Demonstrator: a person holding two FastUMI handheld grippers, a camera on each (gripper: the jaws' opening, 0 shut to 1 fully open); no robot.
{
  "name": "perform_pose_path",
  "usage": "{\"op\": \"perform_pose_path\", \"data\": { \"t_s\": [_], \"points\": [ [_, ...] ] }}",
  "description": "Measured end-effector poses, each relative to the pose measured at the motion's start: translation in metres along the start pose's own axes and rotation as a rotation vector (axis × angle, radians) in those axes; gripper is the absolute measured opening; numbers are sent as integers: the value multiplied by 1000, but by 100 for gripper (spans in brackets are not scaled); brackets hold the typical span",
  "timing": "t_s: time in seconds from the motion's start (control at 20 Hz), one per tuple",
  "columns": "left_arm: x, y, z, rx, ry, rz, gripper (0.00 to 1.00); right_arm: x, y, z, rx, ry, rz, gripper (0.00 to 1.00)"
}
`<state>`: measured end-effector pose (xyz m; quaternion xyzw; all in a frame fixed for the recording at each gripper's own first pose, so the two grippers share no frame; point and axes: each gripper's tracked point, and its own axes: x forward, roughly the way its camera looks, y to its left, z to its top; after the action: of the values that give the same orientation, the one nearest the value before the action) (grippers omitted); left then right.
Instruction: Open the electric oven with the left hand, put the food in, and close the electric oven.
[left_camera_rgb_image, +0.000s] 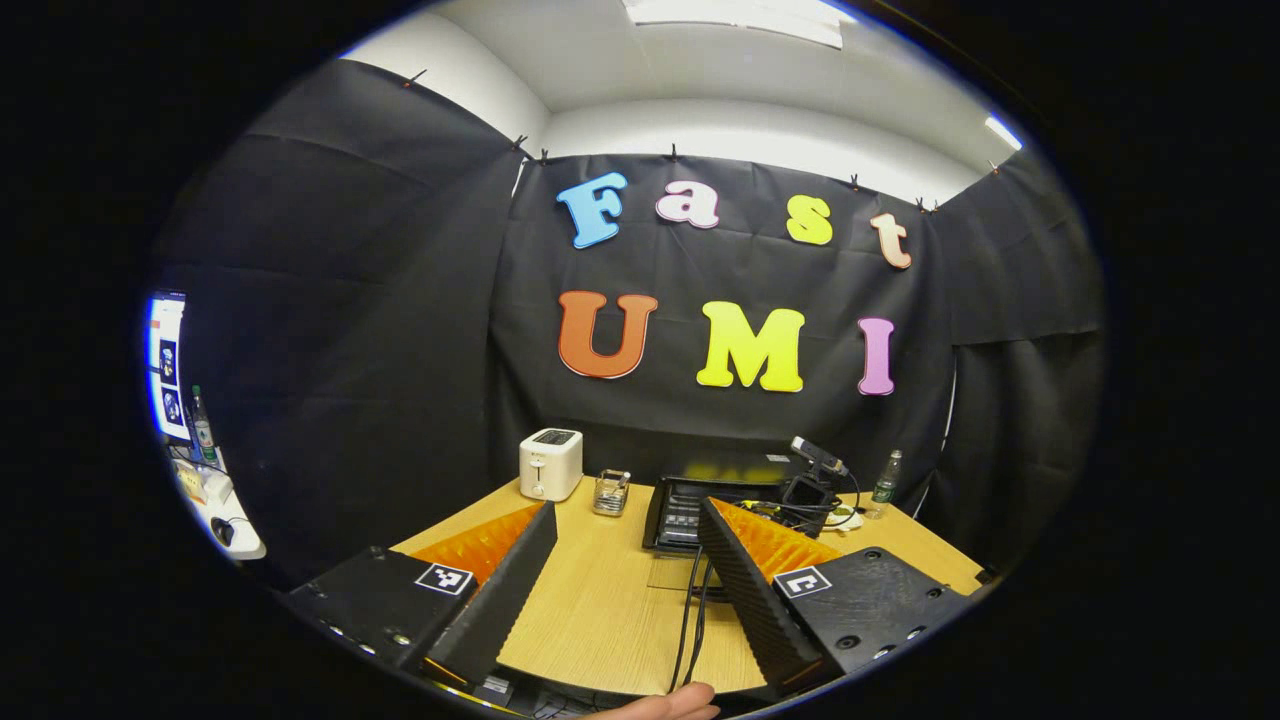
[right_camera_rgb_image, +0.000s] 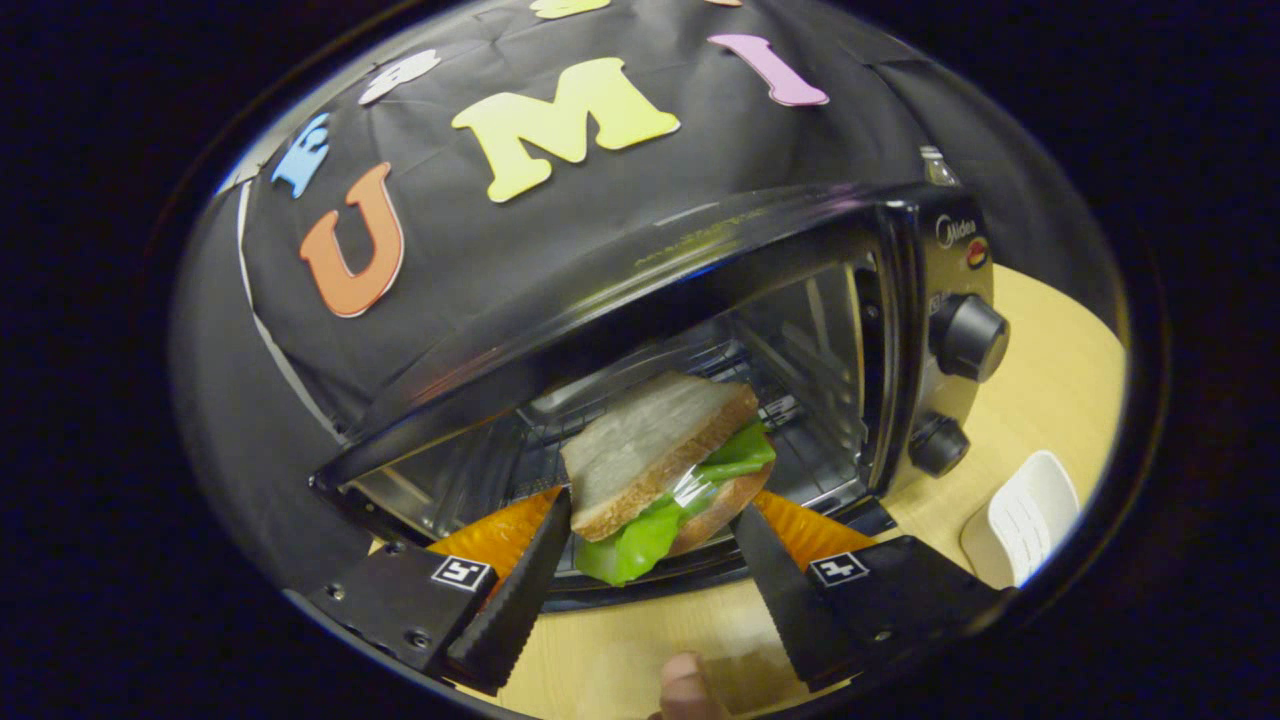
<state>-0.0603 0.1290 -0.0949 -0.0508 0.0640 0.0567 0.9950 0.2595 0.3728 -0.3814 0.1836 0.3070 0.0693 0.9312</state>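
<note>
The electric oven (right_camera_rgb_image: 700, 340) is seen open on the wooden table (right_camera_rgb_image: 1050, 380), and the sandwich (right_camera_rgb_image: 665, 460) is held at its mouth, clamped between the right gripper (right_camera_rgb_image: 650, 560) fingers, with space around it inside. The left gripper (left_camera_rgb_image: 625, 590) is spread wide above bare tabletop, nothing gripped.

We are holding the sandwich (right_camera_rgb_image: 665, 460) between the right gripper (right_camera_rgb_image: 650, 530) fingers at the open oven (right_camera_rgb_image: 800, 300) mouth; it is apparently sitting above the rack.
</note>
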Motion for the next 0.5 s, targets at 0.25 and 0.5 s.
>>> {"op": "perform_pose_path", "data": {
  "t_s": [0.25,0.5],
  "points": [
    [-12,-6,-12,9,26,-9,94,-17,-4,-8,-89,69,13,93],
    [-19,-5,-23,8,42,4,94,5,-5,-19,-150,113,30,100]
  ]
}}
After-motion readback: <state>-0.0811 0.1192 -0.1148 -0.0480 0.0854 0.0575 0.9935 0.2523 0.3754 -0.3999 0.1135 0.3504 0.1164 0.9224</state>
